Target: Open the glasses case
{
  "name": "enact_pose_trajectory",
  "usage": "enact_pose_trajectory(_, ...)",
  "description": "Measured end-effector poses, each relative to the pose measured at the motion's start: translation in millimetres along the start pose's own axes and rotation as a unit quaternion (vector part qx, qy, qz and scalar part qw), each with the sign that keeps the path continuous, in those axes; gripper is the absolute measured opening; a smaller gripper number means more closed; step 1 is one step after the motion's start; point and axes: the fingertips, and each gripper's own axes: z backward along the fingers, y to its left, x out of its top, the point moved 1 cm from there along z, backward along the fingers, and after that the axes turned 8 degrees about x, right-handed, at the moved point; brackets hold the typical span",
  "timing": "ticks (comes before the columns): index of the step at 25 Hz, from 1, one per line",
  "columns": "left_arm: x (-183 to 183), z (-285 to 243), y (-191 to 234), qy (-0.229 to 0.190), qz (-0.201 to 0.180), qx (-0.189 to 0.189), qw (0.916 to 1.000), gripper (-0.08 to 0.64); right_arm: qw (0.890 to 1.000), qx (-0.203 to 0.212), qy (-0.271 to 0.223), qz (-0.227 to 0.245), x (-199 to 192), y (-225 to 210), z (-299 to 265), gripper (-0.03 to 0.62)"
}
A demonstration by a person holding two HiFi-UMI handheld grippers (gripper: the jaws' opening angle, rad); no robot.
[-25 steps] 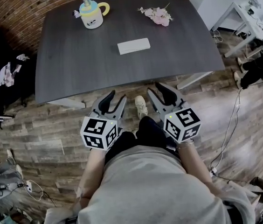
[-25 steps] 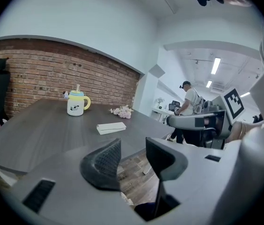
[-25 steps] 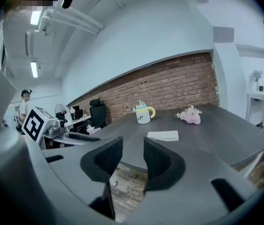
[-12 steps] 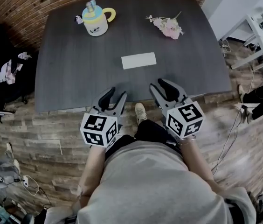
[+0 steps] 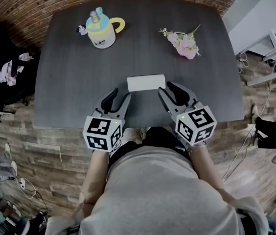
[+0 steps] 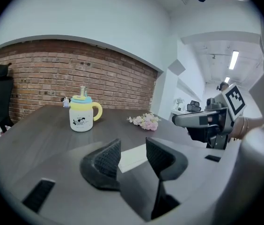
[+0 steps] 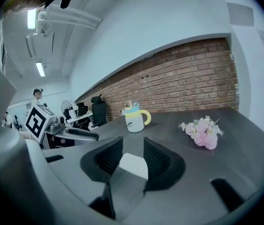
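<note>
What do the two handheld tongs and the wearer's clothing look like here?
Both the left tongs and right tongs are grey with black ribbed pads, each carrying a white cube of black square markers. The person wears a light grey shirt.

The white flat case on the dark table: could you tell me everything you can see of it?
The flat white rectangular glasses case looks smooth and matte, with no print or hinge that I can make out. It seems closed and lies flat on the dark grey wood-grain table, long side across, near the person's edge. Only the table appears to touch it: the left claw and right claw hover at its near corners, jaws apart and empty.
</note>
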Motion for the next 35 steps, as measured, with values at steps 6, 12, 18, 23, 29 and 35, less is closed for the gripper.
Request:
enact_pose_trajectory(6,2,-33,11,0.019,-0.005,0.020,0.9996,0.181,1.000,0.017,0.022,0.001,3,-33,-20,0.145)
enact_pose_trajectory(12,-8,-52,15,0.048,-0.001,0.036,0.9982,0.181,0.998,0.044,0.042,0.002,-1,-50,-36,0.146)
enact_pose_trajectory(18,-20,-57,12,0.071,-0.022,0.033,0.9967,0.183,0.996,0.062,0.063,0.000,-13,-55,-47,0.146)
enact_pose_trajectory(23,-31,-58,11,0.089,-0.037,0.030,0.9949,0.183,0.994,0.071,0.080,0.010,-25,-55,-49,0.144)
enact_pose_trajectory(29,-47,-69,15,0.092,-0.065,0.036,0.9930,0.183,0.991,0.073,0.114,0.015,-47,-61,-48,0.144)
enact_pose_trajectory(35,-67,-81,9,0.125,-0.095,0.016,0.9875,0.183,0.982,0.062,0.158,0.078,-64,-65,-51,0.167)
